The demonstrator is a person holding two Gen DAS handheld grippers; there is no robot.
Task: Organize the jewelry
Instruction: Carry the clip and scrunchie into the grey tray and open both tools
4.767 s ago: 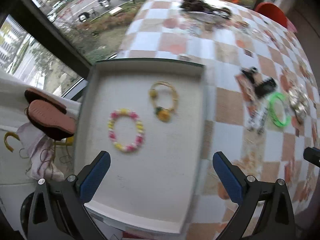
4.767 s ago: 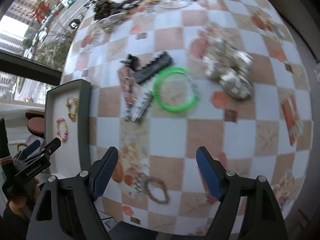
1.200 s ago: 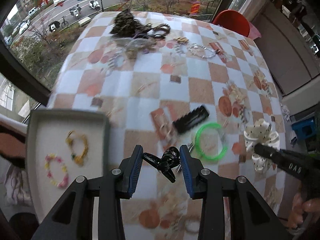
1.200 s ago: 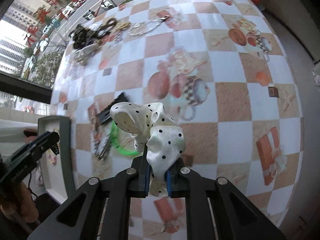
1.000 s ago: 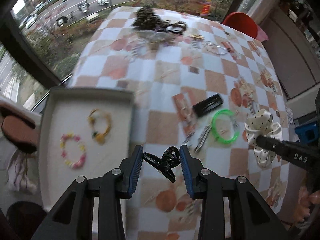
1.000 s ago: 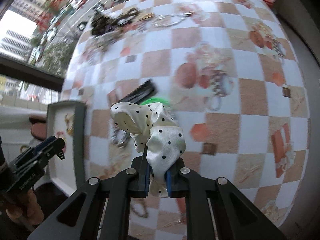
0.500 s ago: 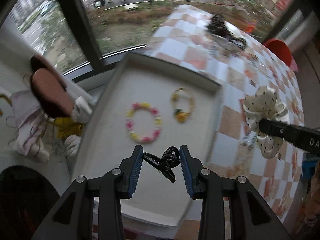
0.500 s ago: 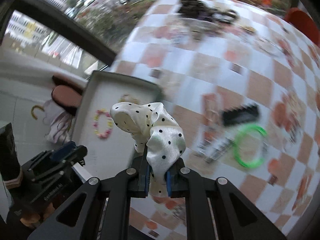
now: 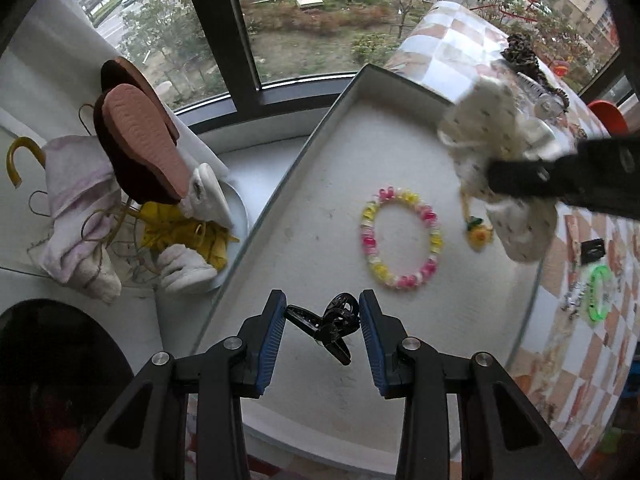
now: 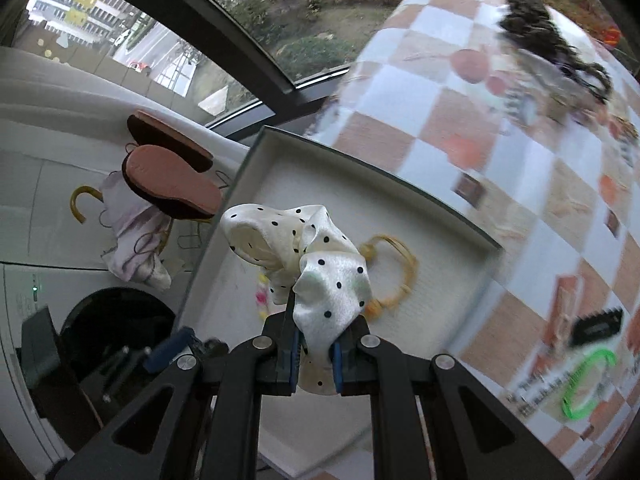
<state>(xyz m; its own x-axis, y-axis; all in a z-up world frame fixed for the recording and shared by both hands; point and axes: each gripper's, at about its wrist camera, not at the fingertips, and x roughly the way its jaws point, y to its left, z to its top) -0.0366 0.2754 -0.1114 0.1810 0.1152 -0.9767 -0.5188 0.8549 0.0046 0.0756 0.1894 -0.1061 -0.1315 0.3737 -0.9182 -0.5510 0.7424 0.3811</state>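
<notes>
Above tray [image 9: 304, 168], left claw [image 9: 322, 326] gripping black clip [image 9: 332, 326]

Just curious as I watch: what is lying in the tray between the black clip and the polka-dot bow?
In the left wrist view, the pink and yellow bead bracelet lies between the black clip and the polka-dot bow.

Black hair clip [image 9: 328, 322]; cream black-dotted scrunchie [image 10: 320, 276]; pink-yellow bracelet [image 9: 401, 239]; checkered tablecloth [image 10: 460, 92].
</notes>
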